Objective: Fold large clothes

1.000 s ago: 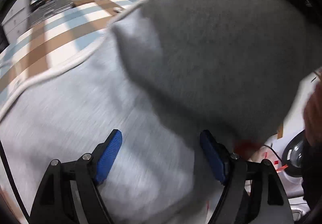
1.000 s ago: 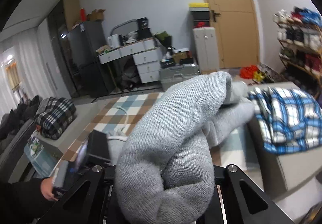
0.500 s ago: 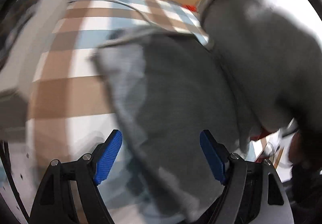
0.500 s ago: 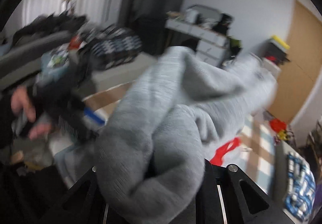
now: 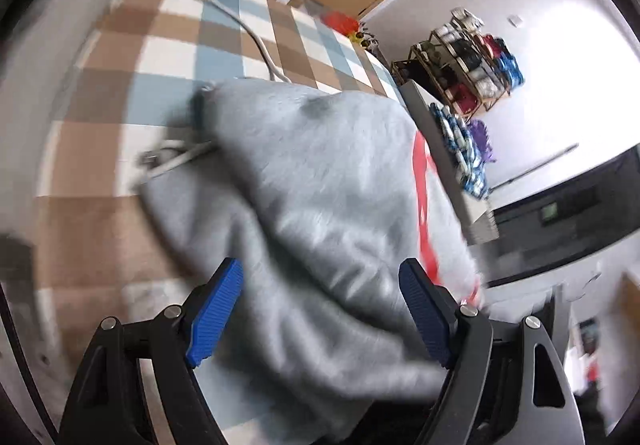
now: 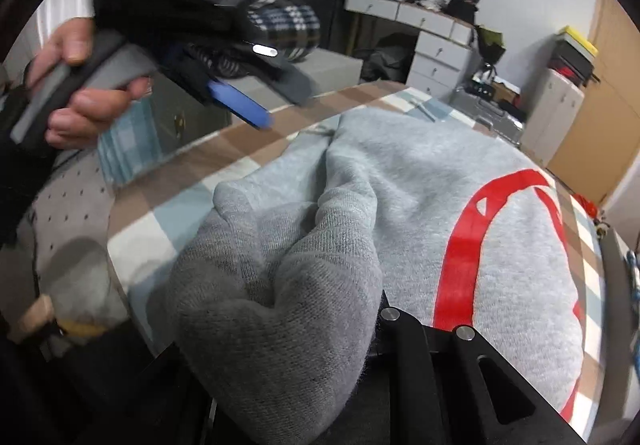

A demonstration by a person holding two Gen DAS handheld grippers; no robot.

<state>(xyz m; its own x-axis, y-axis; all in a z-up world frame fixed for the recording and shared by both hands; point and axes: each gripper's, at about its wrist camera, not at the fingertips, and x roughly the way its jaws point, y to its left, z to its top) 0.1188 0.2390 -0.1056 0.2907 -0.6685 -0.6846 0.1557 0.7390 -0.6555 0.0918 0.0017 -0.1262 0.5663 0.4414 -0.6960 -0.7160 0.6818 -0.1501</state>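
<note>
A checked brown, blue and white cloth [image 5: 168,57] covers the desk, and most of it is taken up by the grey sweatshirt [image 6: 420,181], which lies spread across the middle with a red printed curve [image 6: 460,257] showing on its upper side. Beyond the far edge stand a white set of drawers [image 6: 436,53] and a wooden door [image 6: 600,117]; a rack of shoes [image 5: 468,61] stands by the wall in the left wrist view. A thick bunched fold of the sweatshirt [image 6: 280,293] rises out of the right gripper [image 6: 320,345], whose jaws are nearly together and clamped on that fold, the pads hidden in the fabric. The left gripper [image 5: 320,309] hangs over the near part of the garment with its blue pads [image 5: 216,309] wide apart, touching no cloth that can be made out; a hand [image 6: 76,93] holds its handle at the upper left of the right wrist view. A white cord [image 5: 256,33] trails over the cloth past the sweatshirt's far edge
</note>
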